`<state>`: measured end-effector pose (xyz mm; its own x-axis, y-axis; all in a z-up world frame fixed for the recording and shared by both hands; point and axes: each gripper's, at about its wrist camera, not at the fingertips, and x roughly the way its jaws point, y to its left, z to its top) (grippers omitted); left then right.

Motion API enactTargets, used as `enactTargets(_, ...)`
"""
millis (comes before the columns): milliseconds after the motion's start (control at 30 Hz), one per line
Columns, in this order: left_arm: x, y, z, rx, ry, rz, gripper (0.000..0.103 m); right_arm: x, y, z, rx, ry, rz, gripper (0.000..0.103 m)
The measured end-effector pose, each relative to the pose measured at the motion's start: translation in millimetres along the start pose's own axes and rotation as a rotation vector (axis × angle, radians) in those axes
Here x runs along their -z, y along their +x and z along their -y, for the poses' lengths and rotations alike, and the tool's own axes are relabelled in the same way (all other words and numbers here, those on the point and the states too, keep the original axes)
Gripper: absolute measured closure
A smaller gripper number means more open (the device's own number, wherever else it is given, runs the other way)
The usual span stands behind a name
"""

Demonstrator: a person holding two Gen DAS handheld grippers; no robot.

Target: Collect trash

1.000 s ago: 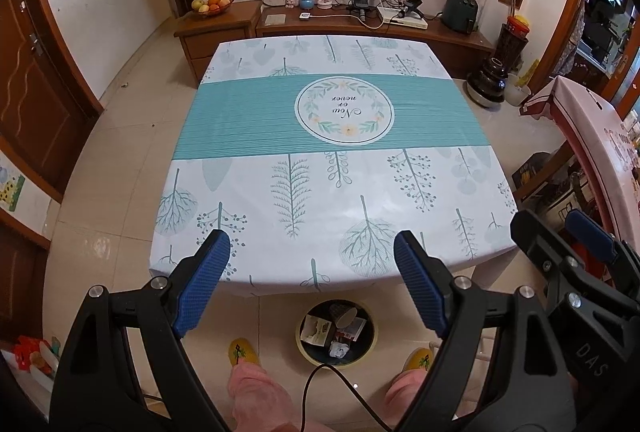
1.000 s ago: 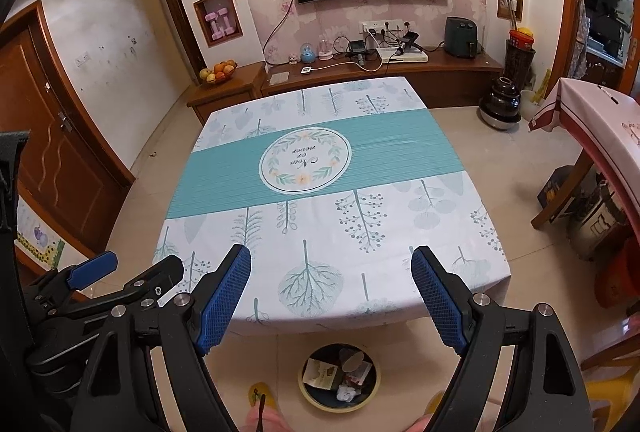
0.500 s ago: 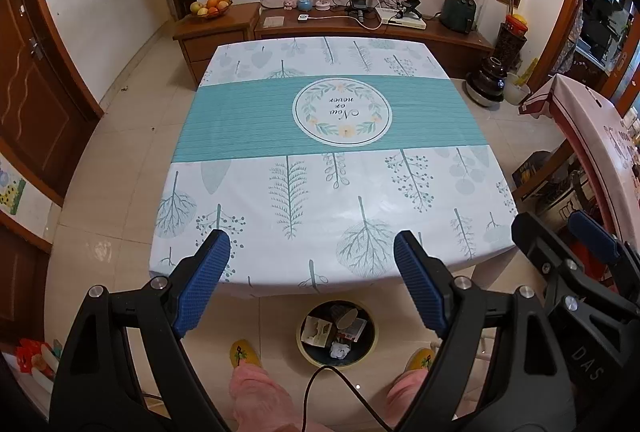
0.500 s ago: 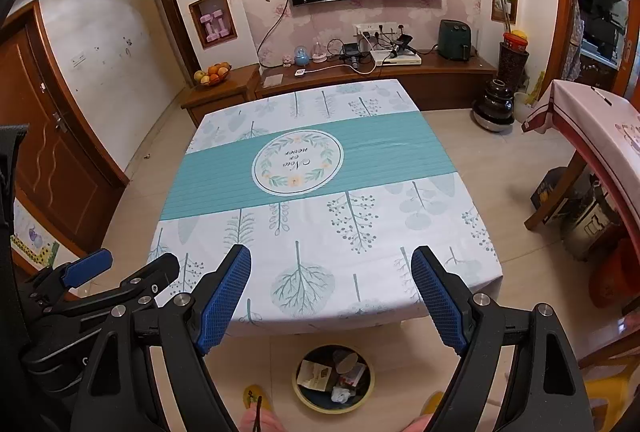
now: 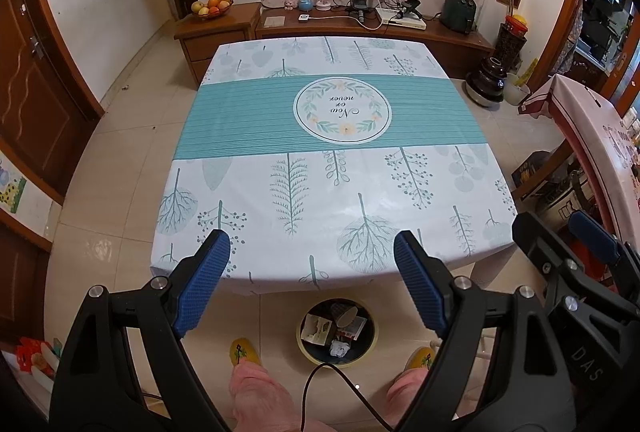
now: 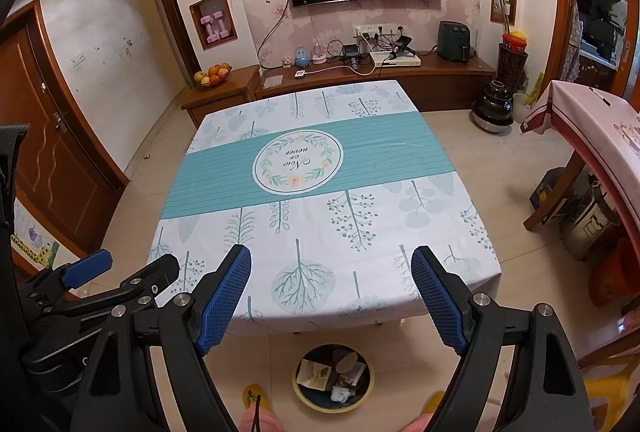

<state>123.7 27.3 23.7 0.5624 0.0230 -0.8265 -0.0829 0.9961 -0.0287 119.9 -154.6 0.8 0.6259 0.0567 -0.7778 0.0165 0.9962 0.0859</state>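
Observation:
A round yellow-rimmed bin [image 5: 373, 346] stands on the floor at the table's near edge, holding several pieces of trash: paper, a cup, a crumpled wad. It also shows in the right wrist view [image 6: 304, 400]. The table [image 5: 320, 192] has a white and teal leaf-print cloth with nothing on it. My left gripper [image 5: 312, 256] is open and empty, held above the near table edge. My right gripper [image 6: 332, 276] is open and empty beside it, to the right.
A wooden TV cabinet [image 5: 452, 36] with a fruit bowl [image 5: 211, 7] stands beyond the table. A second table with a pink cloth [image 6: 600, 128] is at the right, with boxes and a pot beneath. Wooden doors [image 5: 32, 100] are at the left. My slippered feet [image 5: 244, 352] stand by the bin.
Both grippers have risen and tilted slightly, so the table sits lower and farther in both views. Both stay open and empty.

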Motion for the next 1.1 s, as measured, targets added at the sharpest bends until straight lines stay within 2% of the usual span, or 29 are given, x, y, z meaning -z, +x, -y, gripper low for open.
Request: enactTargets(1100, 14, -7, -1, -0.006, 0.01, -0.009, 0.022, 5, -4, 3, 0.005, -0.001, 0.004, 0.019)
